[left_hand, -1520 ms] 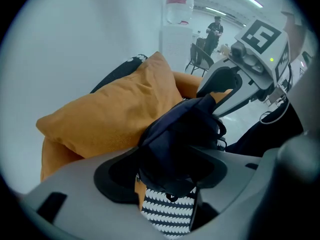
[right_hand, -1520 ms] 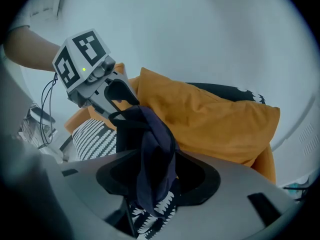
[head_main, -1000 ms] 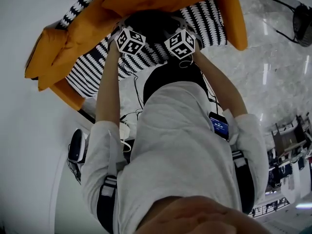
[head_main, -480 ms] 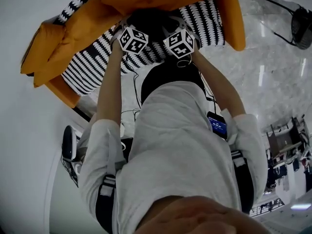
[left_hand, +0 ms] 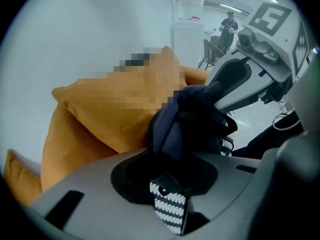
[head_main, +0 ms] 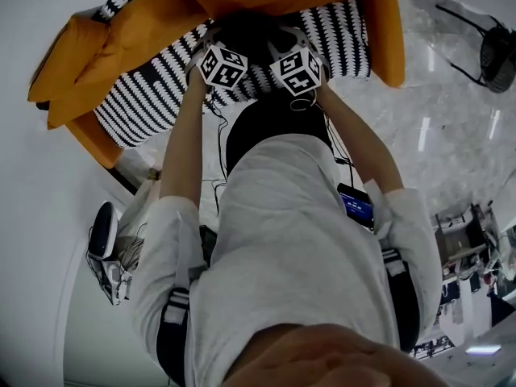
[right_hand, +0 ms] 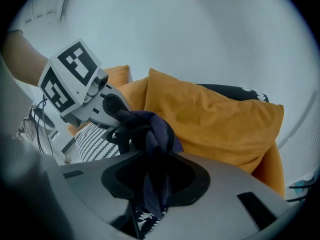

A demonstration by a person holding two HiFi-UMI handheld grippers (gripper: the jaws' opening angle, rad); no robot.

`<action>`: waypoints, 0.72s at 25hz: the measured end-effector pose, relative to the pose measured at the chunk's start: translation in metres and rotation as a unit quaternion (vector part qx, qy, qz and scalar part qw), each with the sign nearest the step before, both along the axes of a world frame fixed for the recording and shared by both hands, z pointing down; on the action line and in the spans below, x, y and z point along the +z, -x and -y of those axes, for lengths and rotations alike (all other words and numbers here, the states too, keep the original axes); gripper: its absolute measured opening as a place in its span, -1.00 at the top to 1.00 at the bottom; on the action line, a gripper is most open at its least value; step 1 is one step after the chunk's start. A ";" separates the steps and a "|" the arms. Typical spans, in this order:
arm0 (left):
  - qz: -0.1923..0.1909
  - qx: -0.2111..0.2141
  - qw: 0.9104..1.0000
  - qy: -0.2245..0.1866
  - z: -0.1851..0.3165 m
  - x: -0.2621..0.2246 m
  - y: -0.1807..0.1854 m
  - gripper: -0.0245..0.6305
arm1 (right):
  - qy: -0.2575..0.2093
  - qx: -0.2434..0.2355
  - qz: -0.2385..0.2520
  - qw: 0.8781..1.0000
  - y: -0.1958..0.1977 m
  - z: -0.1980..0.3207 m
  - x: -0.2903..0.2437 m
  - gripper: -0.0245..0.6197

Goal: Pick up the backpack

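The backpack (head_main: 251,32) is a dark navy and black bundle on the striped sofa seat, just beyond both marker cubes in the head view. My left gripper (left_hand: 175,151) points steeply down at it, its jaws closing with a bunch of the backpack's fabric (left_hand: 192,119) between them. My right gripper (right_hand: 150,171) faces it from the other side. Its jaws are closing too, and a fold of the navy fabric (right_hand: 152,134) hangs down through them. Each gripper shows in the other's view, pressed against the same bundle. The jaw tips are hidden in the head view.
Orange cushions (right_hand: 215,119) lean behind the backpack on a sofa with a black-and-white patterned cover (head_main: 153,95). Cables and a dark device (head_main: 103,232) lie on the floor at the left. A black chair (head_main: 490,47) stands at the far right, and a water dispenser (left_hand: 187,29) at a distance.
The left marker cube has edged a little toward the right one over the backpack. The right gripper has stayed in place.
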State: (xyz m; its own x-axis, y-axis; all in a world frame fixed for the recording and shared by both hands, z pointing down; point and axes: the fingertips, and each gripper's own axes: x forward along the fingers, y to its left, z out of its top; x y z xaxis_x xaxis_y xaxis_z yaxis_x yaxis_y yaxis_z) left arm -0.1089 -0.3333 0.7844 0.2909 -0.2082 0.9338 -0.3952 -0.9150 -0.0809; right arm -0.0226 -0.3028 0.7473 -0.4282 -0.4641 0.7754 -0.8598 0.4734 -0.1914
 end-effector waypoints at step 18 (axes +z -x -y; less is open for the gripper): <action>-0.016 -0.092 0.995 -0.022 -0.071 0.003 0.057 0.68 | -0.027 -0.064 -0.010 0.998 0.056 -0.057 -0.011 0.59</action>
State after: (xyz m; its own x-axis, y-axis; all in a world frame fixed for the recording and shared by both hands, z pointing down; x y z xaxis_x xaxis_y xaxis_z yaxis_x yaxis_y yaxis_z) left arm -0.1655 -0.2625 0.7878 0.2729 -0.3003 0.9140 -0.5588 -0.8228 -0.1035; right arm -0.0789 -0.2456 0.7359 -0.4718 -0.4474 0.7598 -0.7945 0.5893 -0.1464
